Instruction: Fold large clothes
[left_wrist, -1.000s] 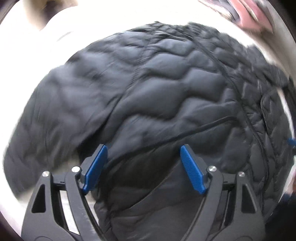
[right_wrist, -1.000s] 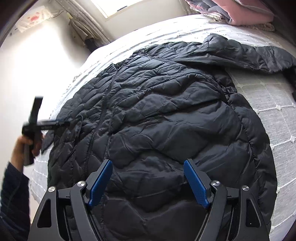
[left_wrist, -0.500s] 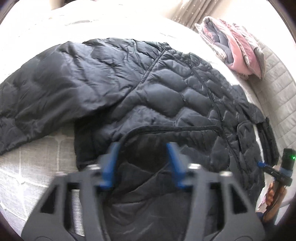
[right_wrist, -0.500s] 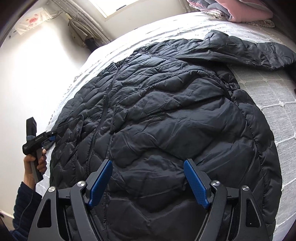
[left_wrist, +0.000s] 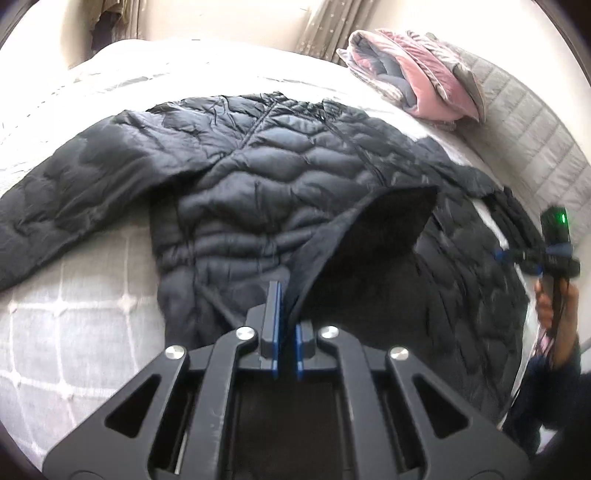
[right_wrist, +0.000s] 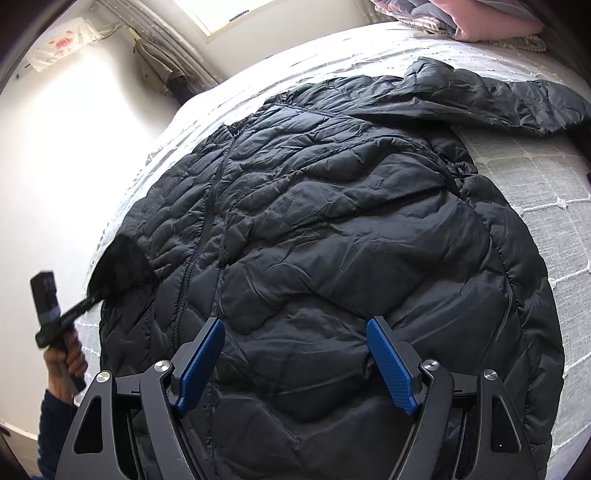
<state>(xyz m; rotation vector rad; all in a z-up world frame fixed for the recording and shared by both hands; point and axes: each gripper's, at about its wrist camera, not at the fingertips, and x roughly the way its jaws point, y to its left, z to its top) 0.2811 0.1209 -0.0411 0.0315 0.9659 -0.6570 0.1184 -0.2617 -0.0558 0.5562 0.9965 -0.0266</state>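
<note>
A black quilted puffer jacket (left_wrist: 280, 192) lies front up and spread out on the bed, also filling the right wrist view (right_wrist: 351, 240). My left gripper (left_wrist: 286, 306) has its jaws closing on the jacket's front edge at the hem. The pads pinch it, and a flap (left_wrist: 369, 251) is lifted with the dark lining showing. From the right wrist view the left gripper (right_wrist: 92, 299) is at the jacket's left edge with the raised flap (right_wrist: 118, 266). My right gripper (right_wrist: 295, 332) hovers open over the jacket's lower part, holding nothing. It also shows at the far right (left_wrist: 524, 256).
The bed has a white grid-stitched cover (left_wrist: 74, 314) (right_wrist: 535, 184). A folded pink and grey pile of clothes (left_wrist: 417, 81) (right_wrist: 480, 18) sits near the head end. One sleeve (right_wrist: 517, 99) stretches sideways. A quilted headboard (left_wrist: 535, 129) and a white wall (right_wrist: 55, 166) border the bed.
My left gripper has shut on the jacket's front edge and drawn back, lifting a flap so the lining shows. The right gripper has stayed open and still.
</note>
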